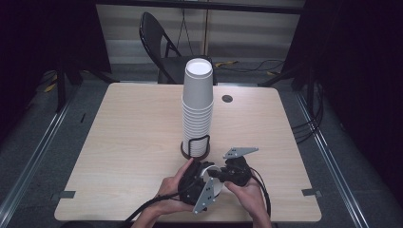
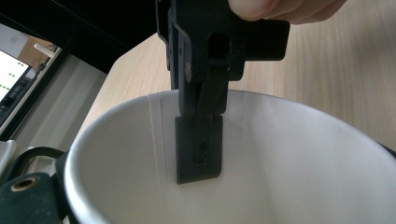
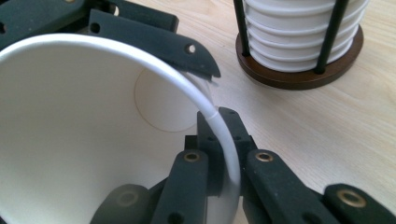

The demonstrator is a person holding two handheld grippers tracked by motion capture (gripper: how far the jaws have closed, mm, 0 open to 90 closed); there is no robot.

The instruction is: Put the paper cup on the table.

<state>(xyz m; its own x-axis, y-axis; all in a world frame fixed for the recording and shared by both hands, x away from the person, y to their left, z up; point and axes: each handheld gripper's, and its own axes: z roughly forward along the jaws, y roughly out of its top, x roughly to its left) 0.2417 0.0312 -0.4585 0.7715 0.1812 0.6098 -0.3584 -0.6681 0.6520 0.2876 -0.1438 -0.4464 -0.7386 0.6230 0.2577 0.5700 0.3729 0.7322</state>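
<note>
Near the table's front edge both grippers meet on one white paper cup [image 1: 215, 186] that lies on its side. My right gripper [image 3: 219, 140] is shut on the cup's rim [image 3: 224, 135], one jaw inside the cup and one outside; in the left gripper view its inner finger [image 2: 198, 144] lies against the cup's inside wall [image 2: 289, 158]. My left gripper [image 1: 197, 183] clasps the cup's body from outside, its fingers [image 3: 154, 42] running along the wall. Just behind stands a tall stack of upturned paper cups [image 1: 197, 109] in a wire holder on a round wooden base [image 3: 299, 77].
The light wooden table [image 1: 133, 142] has a cable hole [image 1: 227, 99] behind the stack. A black folding chair [image 1: 159, 42] stands beyond the far edge. Cables trail from both grippers toward the person's side.
</note>
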